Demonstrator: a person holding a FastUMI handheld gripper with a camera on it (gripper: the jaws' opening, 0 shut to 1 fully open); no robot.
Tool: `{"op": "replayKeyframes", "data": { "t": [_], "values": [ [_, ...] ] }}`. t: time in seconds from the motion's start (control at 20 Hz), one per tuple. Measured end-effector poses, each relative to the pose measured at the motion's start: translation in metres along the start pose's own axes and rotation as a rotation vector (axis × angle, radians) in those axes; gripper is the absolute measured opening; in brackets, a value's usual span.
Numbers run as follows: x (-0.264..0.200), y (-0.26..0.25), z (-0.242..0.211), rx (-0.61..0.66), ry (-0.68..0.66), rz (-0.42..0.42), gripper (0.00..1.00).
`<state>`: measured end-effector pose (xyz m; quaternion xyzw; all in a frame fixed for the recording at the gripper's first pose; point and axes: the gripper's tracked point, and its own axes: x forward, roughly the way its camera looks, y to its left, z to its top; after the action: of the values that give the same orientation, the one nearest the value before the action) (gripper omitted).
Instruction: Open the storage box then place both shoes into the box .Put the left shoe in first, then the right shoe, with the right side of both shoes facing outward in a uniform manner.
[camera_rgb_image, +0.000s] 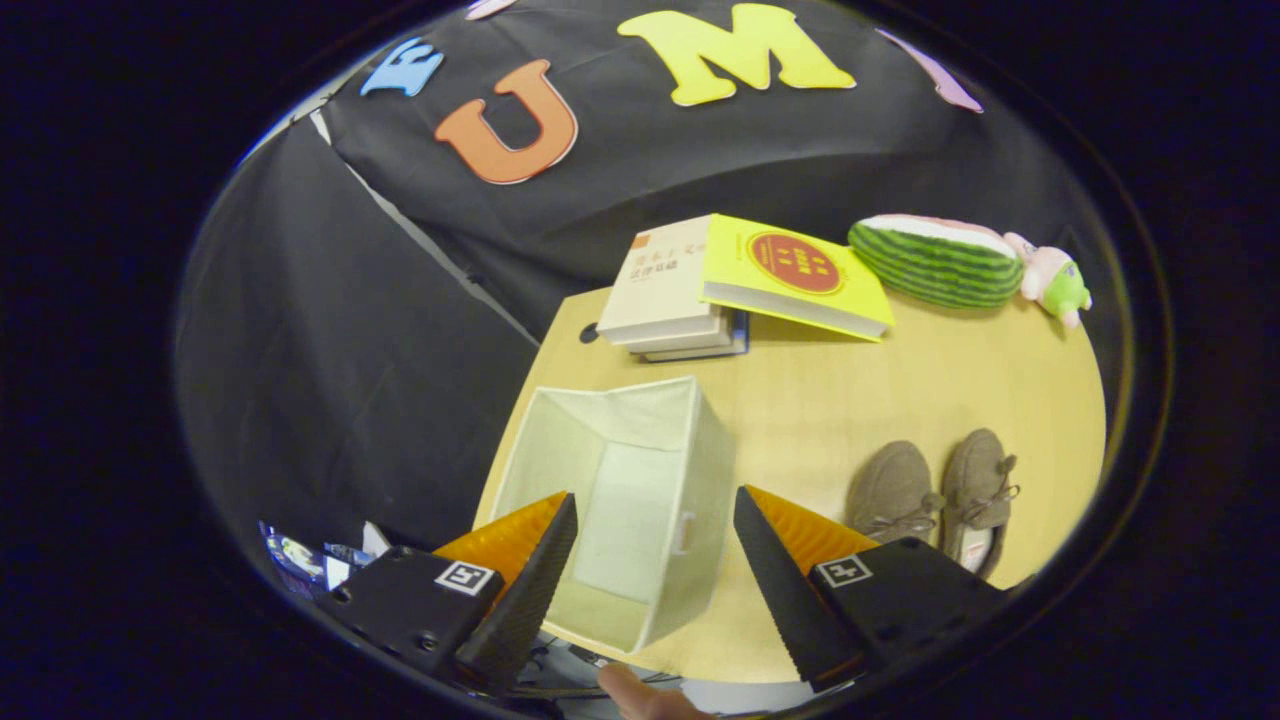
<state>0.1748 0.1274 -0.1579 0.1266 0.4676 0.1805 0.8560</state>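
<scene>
A cream fabric storage box (700, 450) stands open-topped on the wooden table (820, 390), with nothing visible inside it. My gripper (655, 505) hangs above the box, open, with the box's inside seen between its fingers. A pair of brown-grey lace-up shoes stands side by side on the table to the right of the box: one shoe (893, 490) nearer the box, the other shoe (975, 495) beyond it. My right finger partly covers their near ends.
A stack of books (665, 290) with a yellow book (795, 275) leaning on it lies beyond the box. A watermelon plush (935, 262) and a small pink-green toy (1055, 280) sit at the table's far right. A fingertip (640, 695) shows below the fingers.
</scene>
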Motion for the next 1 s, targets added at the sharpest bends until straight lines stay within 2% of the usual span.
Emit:
{"op": "replayKeyframes", "data": {
  "t": [0.25, 0.45, 0.65, 1.0],
  "values": [
    [0.0, -0.067, -0.018, -0.022, 0.05, -0.113, 1.0],
    [0.005, -0.111, -0.042, 0.028, 0.134, -0.163, 1.0],
    [0.008, -0.148, -0.064, 0.019, 0.185, -0.221, 1.0],
    [0.023, -0.187, -0.098, 0.084, 0.26, -0.248, 0.99]
  ]
}}
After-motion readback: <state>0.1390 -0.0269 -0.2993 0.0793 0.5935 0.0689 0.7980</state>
